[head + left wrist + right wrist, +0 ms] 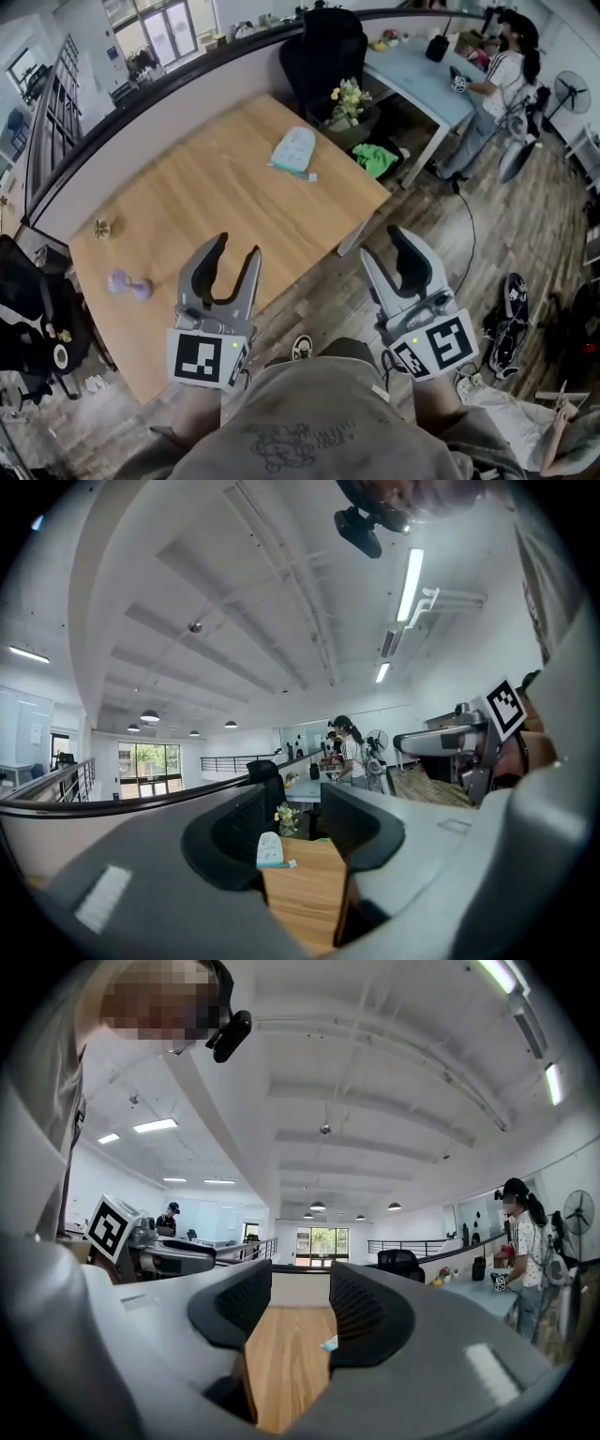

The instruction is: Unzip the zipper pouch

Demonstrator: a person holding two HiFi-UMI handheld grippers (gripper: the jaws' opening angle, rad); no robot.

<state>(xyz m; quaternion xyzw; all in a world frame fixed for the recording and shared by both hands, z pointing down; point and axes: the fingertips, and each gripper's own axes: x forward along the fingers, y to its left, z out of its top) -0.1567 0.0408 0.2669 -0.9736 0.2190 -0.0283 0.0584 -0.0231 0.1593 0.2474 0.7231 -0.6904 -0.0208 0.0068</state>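
Observation:
A pale mint zipper pouch [293,150] lies flat near the far right edge of the wooden table [206,206], with a small tab at its near corner. My left gripper [235,248] hovers open over the table's near edge, well short of the pouch. My right gripper [386,246] is open over the floor, just off the table's right corner. In the left gripper view the pouch [270,851] shows far off between the empty fingers [225,841]. In the right gripper view only a sliver of the pouch [329,1342] peeks past the right finger [366,1312].
A purple dumbbell-shaped object [128,285] and a small trinket [102,227] sit on the table's left side. Beyond the table stand a black office chair [323,52], a basket of flowers [350,101] and a green cloth [375,157]. A person [497,84] stands at a blue desk, back right.

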